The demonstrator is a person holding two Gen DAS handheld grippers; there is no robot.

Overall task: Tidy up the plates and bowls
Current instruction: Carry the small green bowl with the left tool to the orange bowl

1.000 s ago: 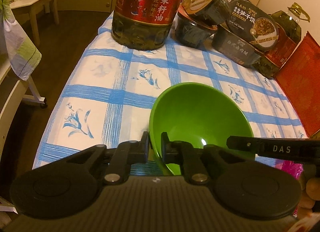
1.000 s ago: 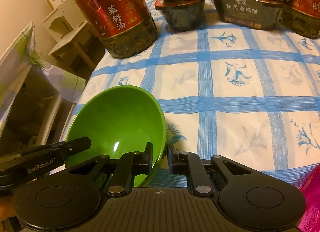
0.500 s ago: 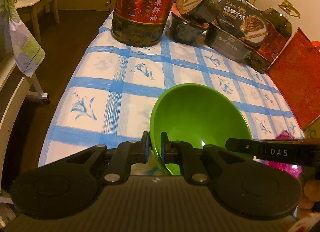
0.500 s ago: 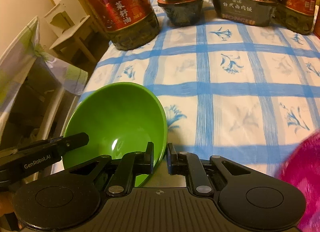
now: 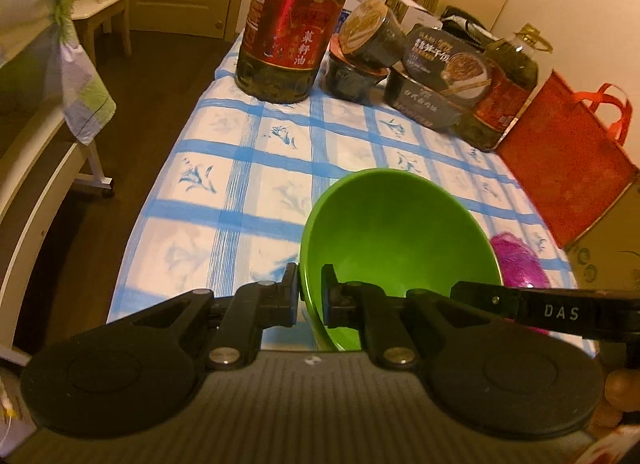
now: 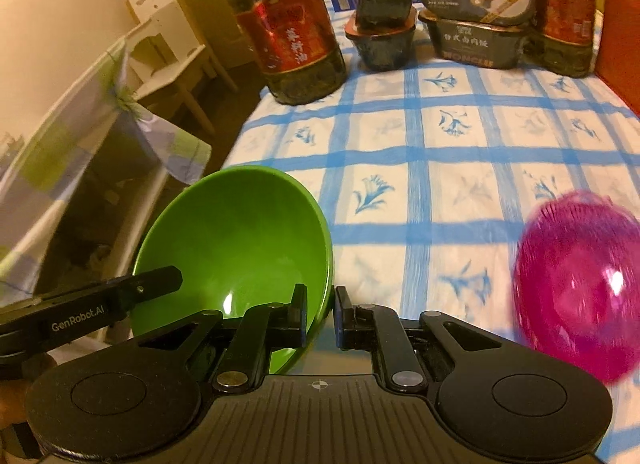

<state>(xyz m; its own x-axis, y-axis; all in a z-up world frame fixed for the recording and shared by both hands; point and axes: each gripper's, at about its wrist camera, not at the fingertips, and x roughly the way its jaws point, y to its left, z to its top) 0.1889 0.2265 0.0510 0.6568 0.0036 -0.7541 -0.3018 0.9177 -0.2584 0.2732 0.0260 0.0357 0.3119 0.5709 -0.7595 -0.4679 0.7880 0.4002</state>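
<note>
Green bowl (image 5: pixel 400 240) held two-handed, clear of the blue-checked tablecloth (image 5: pixel 248 168). My left gripper (image 5: pixel 310 290) pinches the bowl's left rim, one finger inside, one outside; my right gripper (image 6: pixel 320 314) pinches the opposite rim the same way. Both sets of jaws are pressed nearly together on the thin wall. Bowl is tipped, its open mouth facing away from me toward the rapeseed oil bottle (image 5: pixel 292 24) at the far end of the table. The relation that matters: the magenta bowl (image 6: pixel 576 284) sits on the cloth to the right of the green bowl, nearer my right gripper, well apart from the left. In the left view only a sliver of it shows past the green rim. It is blurred, so I cannot tell its depth or whether anything lies in it. My guess is that nesting comes next; if so, the green bowl must travel rightward and level out, mouth up, before both grips let go.
</note>
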